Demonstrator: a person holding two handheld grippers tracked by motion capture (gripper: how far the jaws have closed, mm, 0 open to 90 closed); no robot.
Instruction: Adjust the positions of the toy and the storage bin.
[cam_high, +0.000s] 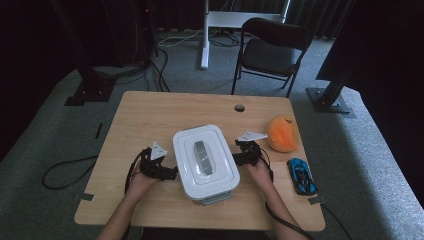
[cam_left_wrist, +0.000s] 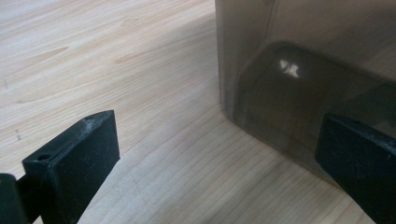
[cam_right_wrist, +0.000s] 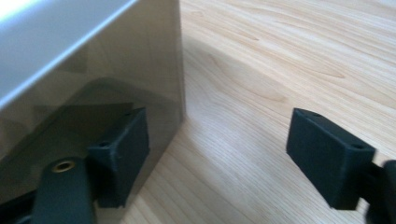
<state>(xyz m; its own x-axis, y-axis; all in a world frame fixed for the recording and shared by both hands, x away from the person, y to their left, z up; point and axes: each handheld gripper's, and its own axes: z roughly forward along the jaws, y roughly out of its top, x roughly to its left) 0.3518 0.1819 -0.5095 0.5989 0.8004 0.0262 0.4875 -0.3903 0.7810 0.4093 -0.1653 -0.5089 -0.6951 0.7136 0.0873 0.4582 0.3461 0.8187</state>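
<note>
At the centre of the frame, the left gripper (cam_high: 172, 173) and right gripper (cam_high: 235, 159) flank the lidded container (cam_high: 205, 161), jaws wide and holding nothing, probably to grasp its two sides together.

Orange plush toy (cam_high: 283, 133) and blue toy car (cam_high: 302, 175) on wooden table (cam_high: 145, 115); black chair (cam_high: 270, 50) beyond.

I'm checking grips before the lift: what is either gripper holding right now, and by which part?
Nothing is held. The left gripper and right gripper stand open beside the container, one at each side wall.
</note>
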